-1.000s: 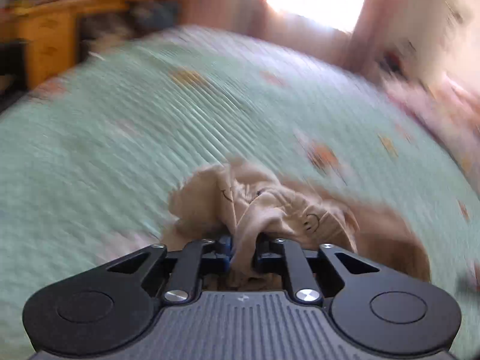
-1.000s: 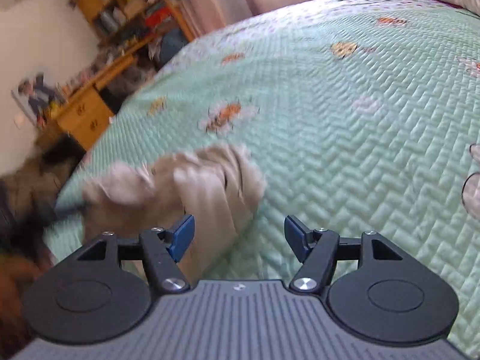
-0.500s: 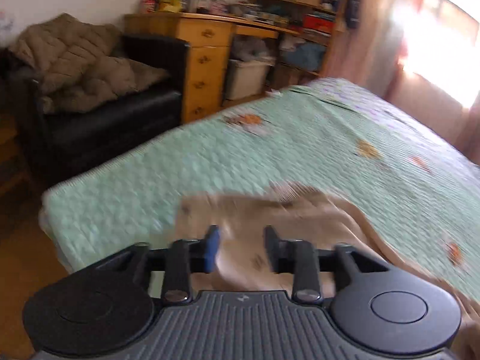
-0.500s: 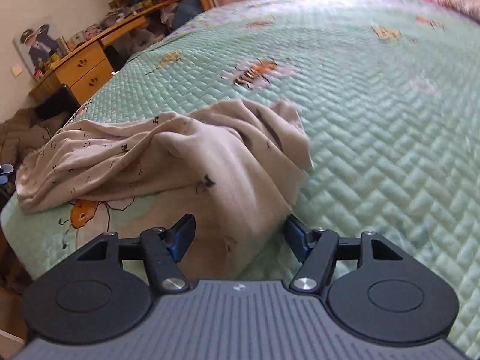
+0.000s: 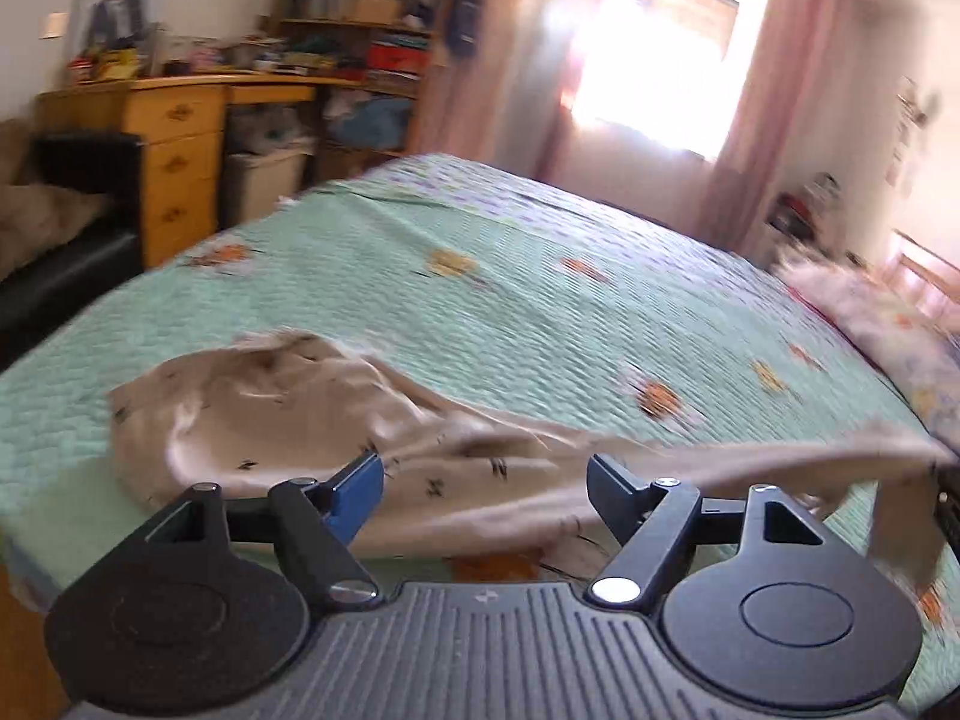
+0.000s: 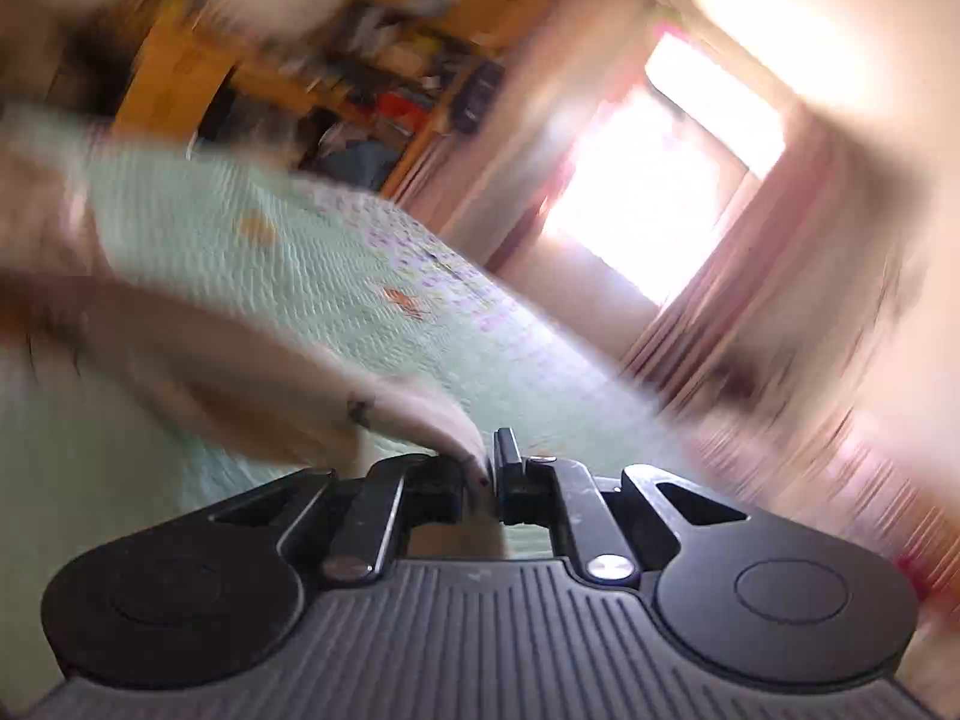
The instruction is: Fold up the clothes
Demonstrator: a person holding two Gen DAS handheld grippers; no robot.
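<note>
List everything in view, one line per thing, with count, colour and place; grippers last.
garment: one, beige with small dark prints, lying on the near part of the bed, one end lifted to the right.
bedspread: one, mint green with orange motifs, covering the bed.
desk: one, light wood with drawers, far left against the wall.
shelves: one unit, wood, crowded, behind the desk.
armchair: one, black, far left.
curtains: pink, flanking the bright window.
left gripper: one, black, open above the garment.
right gripper: one, black, shut on the garment.

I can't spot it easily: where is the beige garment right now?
The beige garment lies on the green bedspread before the left gripper, one end pinched by the right gripper.
</note>
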